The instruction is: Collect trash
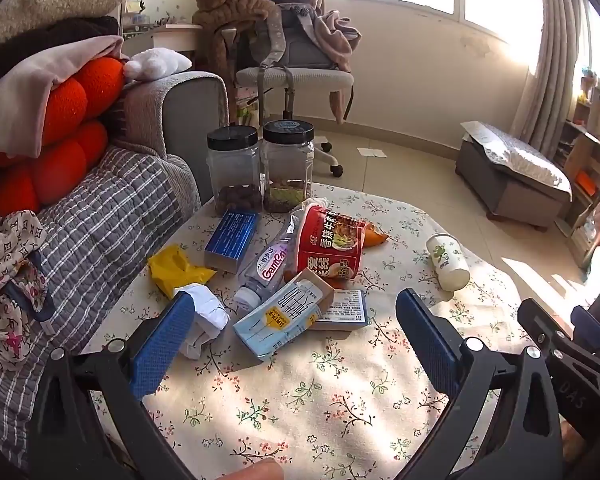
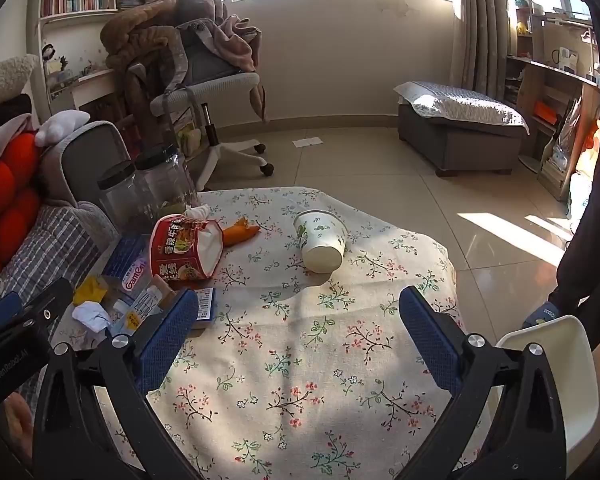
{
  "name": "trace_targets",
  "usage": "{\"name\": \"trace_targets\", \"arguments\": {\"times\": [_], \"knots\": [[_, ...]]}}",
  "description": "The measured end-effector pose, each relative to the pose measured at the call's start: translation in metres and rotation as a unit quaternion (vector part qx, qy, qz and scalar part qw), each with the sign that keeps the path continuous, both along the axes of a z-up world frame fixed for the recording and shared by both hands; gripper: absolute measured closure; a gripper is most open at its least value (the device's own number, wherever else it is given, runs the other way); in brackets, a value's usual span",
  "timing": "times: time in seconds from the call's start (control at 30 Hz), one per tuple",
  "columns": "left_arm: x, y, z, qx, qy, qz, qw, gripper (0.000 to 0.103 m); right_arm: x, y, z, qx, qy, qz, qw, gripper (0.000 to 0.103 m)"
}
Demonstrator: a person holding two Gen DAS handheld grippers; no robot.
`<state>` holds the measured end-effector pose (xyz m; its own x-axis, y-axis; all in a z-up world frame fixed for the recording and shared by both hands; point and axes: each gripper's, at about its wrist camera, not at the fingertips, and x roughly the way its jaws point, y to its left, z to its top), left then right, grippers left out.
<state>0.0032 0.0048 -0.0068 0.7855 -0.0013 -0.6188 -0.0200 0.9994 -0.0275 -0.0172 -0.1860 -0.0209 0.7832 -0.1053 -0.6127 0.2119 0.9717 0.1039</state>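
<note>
1. Left tool (image 1: 296, 320) spread above the floral-clothed desk (image 1: 340, 380); nothing held.
2. Right tool (image 2: 299, 320) likewise spread; the white paper cup (image 2: 321, 240) (tipped over) lies beyond it, red noodle tub (image 2: 186, 248) leftward.

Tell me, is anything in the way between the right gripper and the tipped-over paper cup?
Nothing visible. The right gripper hangs open over bare tablecloth, and the paper cup lies on its side straight ahead. The red noodle cup sits off to the left, clear of that path.

Noodle cup (image 1: 332, 242) on table (image 1: 340, 400) centre; paper cup (image 1: 448, 256) right, apart; jars (image 1: 260, 168) behind, possibly touching.
</note>
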Motion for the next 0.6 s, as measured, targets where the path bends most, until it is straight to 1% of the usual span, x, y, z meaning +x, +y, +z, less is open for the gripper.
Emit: {"name": "trace_targets", "arguments": {"times": [0.6], "knots": [[-0.0001,0.0030,-0.0019,-0.002,0.004,0.001,1.0000,0.005,0.0003,0.0019,0.0009,-0.003,0.001,0.000,1.000,0.007]]}}
